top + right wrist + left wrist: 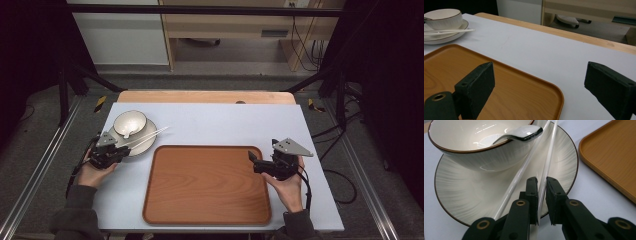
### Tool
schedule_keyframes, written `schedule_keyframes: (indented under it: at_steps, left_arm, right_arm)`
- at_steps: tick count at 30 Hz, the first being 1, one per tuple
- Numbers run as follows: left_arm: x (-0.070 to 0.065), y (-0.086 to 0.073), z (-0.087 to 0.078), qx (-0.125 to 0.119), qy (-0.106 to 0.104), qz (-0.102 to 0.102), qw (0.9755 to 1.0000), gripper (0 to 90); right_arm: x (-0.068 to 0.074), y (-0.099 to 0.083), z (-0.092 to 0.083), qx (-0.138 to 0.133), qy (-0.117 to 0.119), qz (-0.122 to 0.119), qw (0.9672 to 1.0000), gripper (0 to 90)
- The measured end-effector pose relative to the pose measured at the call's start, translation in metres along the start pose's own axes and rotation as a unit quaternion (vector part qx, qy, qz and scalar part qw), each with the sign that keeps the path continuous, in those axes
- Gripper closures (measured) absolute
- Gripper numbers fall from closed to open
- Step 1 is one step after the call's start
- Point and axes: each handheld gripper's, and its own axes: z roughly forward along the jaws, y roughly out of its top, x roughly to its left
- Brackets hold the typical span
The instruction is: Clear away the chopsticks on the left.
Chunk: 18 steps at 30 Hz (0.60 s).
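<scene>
Bowl [469, 157] white, brown rim, faint ribbed lines. Plate [461, 192] same white, brown edge, streak pattern. Chopsticks [546, 167] glossy white. Spoon [524, 132] white. Tray [207, 182] orange-brown woodgrain. Counter [225, 125] pale grey-blue. Jaws black.

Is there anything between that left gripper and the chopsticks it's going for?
Nothing visible. The left gripper already has one chopstick between its jaws at the plate edge; the second chopstick lies just beside it, and the bowl sits behind.

tongs [541, 182]: clamped on chopstick [546, 167] | plate [461, 192]: under bowl [469, 152]
</scene>
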Motion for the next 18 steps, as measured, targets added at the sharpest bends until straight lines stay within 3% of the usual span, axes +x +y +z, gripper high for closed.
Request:
schedule_keyframes:
  at_steps: [13, 18]
  left_arm:
    - [-0.0024, 0.0020, 0.0010, 0.006, -0.008, -0.018, 0.9998, 80.7]
    - [-0.0027, 0.0047, 0.0082, 0.000, -0.007, -0.045, 0.9990, 77.5]
  right_arm:
    - [0.0001, 0.0000, 0.0001, 0.000, 0.000, 0.000, 1.0000, 9.5]
    - [0.0000, 0.0000, 0.0005, -0.001, 0.000, 0.000, 1.0000, 9.5]
